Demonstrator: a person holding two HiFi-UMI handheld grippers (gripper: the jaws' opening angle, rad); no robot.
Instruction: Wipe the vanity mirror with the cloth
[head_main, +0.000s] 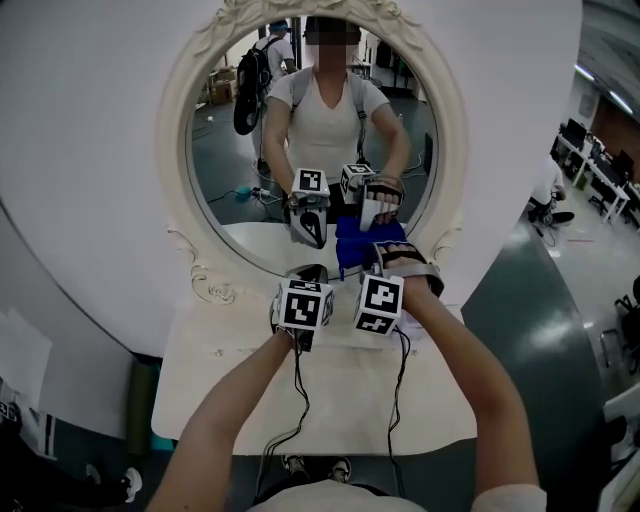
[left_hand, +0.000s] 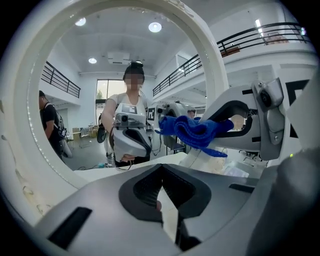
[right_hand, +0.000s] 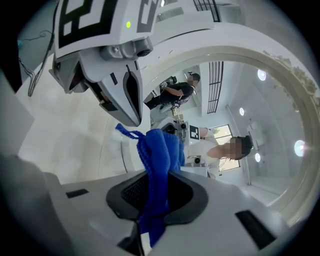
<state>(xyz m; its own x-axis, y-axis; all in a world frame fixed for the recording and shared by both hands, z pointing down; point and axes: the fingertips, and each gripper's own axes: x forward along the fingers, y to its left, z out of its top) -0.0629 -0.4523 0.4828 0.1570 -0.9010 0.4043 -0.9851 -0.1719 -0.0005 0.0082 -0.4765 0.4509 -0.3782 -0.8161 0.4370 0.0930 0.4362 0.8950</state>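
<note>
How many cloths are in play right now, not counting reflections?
1. The blue cloth is clamped in the right gripper, low at the vanity mirror; the blue in the glass is its reflection. No other shows.

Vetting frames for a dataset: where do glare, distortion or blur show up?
Head view: even light, sharp, no glare on the mirror. Left gripper view: heavy fisheye bends the mirror frame, reflected ceiling lights blow out. Right gripper view: dark corners, cloth sharp.

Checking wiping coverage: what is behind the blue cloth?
The mirror stands behind the cloth, which the right gripper holds near its lower edge. The glass it covers is hidden.
</note>
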